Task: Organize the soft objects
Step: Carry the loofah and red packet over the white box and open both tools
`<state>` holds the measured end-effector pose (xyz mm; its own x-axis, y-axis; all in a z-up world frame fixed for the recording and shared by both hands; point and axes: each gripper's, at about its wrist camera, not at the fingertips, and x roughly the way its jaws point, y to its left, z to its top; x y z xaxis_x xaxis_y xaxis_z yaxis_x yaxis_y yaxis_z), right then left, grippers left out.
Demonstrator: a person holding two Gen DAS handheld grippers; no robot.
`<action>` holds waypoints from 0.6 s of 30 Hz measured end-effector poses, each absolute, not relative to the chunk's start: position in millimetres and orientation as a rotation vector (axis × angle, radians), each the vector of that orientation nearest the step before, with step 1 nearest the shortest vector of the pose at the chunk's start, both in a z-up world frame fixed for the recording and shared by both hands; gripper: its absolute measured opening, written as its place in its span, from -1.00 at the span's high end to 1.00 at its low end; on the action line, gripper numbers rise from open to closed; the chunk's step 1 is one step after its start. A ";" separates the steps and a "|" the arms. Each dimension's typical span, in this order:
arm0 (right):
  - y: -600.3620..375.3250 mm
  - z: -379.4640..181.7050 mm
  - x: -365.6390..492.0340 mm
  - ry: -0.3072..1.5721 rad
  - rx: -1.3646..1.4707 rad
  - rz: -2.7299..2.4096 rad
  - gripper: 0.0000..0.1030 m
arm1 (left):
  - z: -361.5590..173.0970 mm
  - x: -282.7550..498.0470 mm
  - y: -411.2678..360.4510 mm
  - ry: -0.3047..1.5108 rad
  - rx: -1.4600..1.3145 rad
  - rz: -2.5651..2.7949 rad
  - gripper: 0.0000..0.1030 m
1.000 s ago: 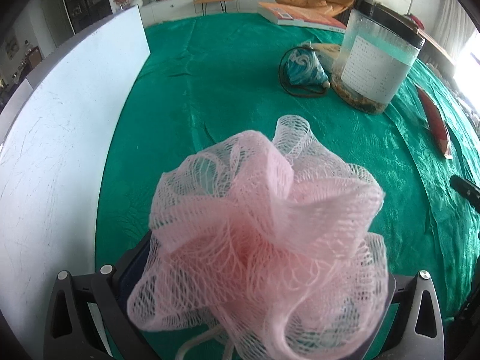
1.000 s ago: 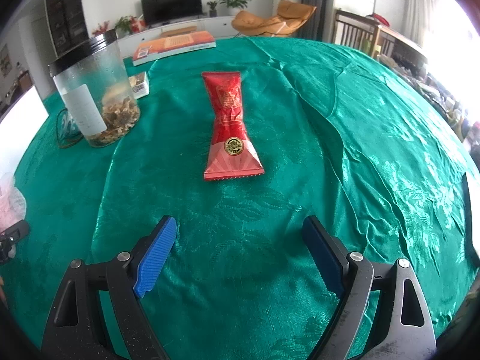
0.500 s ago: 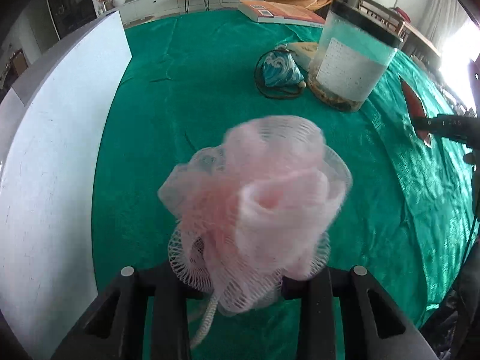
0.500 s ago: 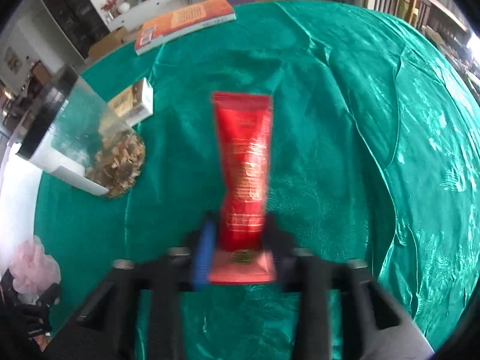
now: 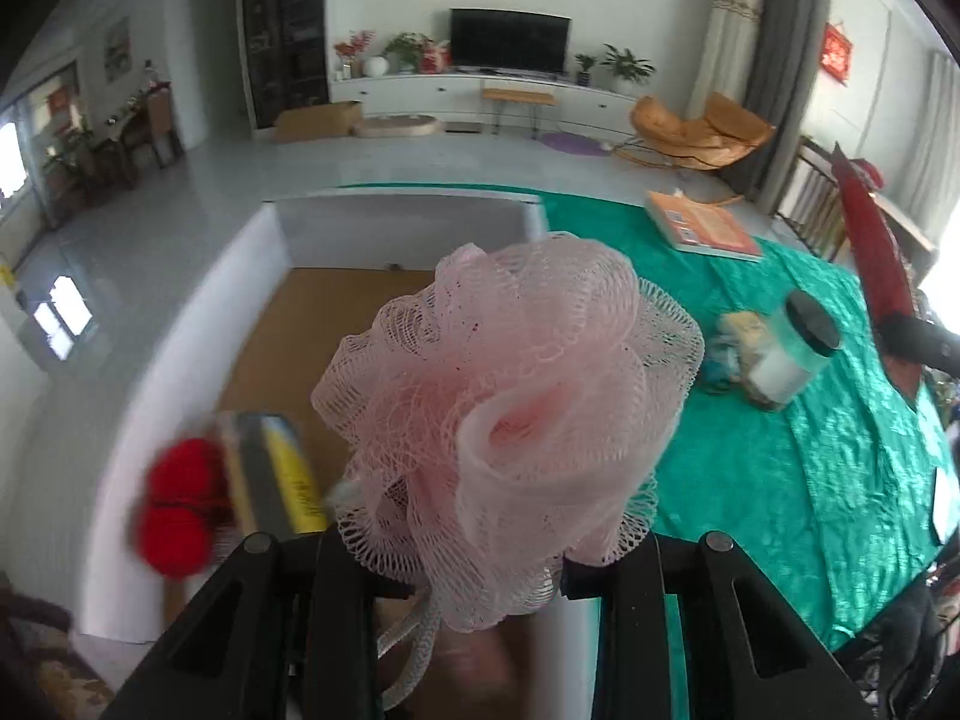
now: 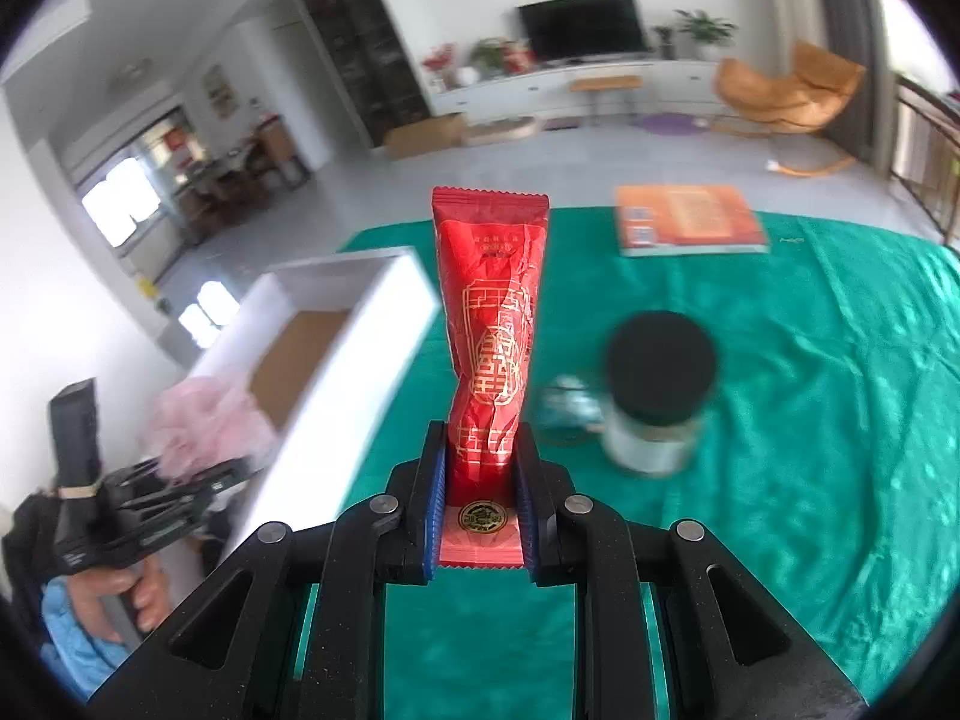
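Within the last second both tools had left the green tablecloth [image 6: 780, 420] with their loads: a second earlier the pink mesh bath pouf [image 5: 510, 414] sat between wide-open jaws on the cloth and the red snack packet [image 6: 489, 354] lay flat ahead of the other tool; by this moment each was clamped and lifted. Judged from that, the picking stage was over and the carry toward the white box [image 5: 198, 348] was under way, with neither item dropped in yet.

On the left, the left gripper [image 5: 480, 564] had its jaws drawn tight on the base of the pouf, whose mesh bulged up and over them, its cord hanging below. It hovered over the near edge of the box, whose brown floor already held a red yarn ball [image 5: 180, 504] and a yellow-and-grey sponge [image 5: 276, 474], both blurred.

On the right, the right gripper [image 6: 480, 516] was clenched on the lower end of the packet, blue pads pressing both sides, the packet standing up from them above the cloth. The box lay to its left and the black-lidded jar [image 6: 657, 396] just to its right.
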<state>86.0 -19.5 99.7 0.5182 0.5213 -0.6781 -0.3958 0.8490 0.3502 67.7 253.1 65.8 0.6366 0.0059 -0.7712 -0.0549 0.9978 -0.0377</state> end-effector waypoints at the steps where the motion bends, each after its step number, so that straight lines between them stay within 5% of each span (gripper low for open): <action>1: 8.0 101.2 83.0 0.874 0.156 0.621 0.58 | 67.9 62.3 271.7 0.884 -0.043 0.099 0.16; 4: 83.2 97.2 73.9 0.922 0.153 0.808 0.49 | 65.3 45.6 313.8 0.865 -0.020 0.266 -0.87; 5: 102.0 93.6 71.8 0.945 0.172 0.872 0.04 | 62.7 38.9 322.7 0.843 -0.018 0.310 -1.00; 6: 113.5 90.1 70.8 0.963 0.192 0.912 -0.69 | 59.7 33.4 329.8 0.827 -0.023 0.341 -1.00; 14: 39.1 55.0 71.7 0.861 0.093 0.671 -0.69 | 41.5 48.7 299.1 0.821 -0.149 0.199 -1.00; 18: -39.4 -12.9 65.9 0.886 0.025 0.380 -0.69 | 50.9 62.7 228.5 0.803 -0.124 -0.003 -1.00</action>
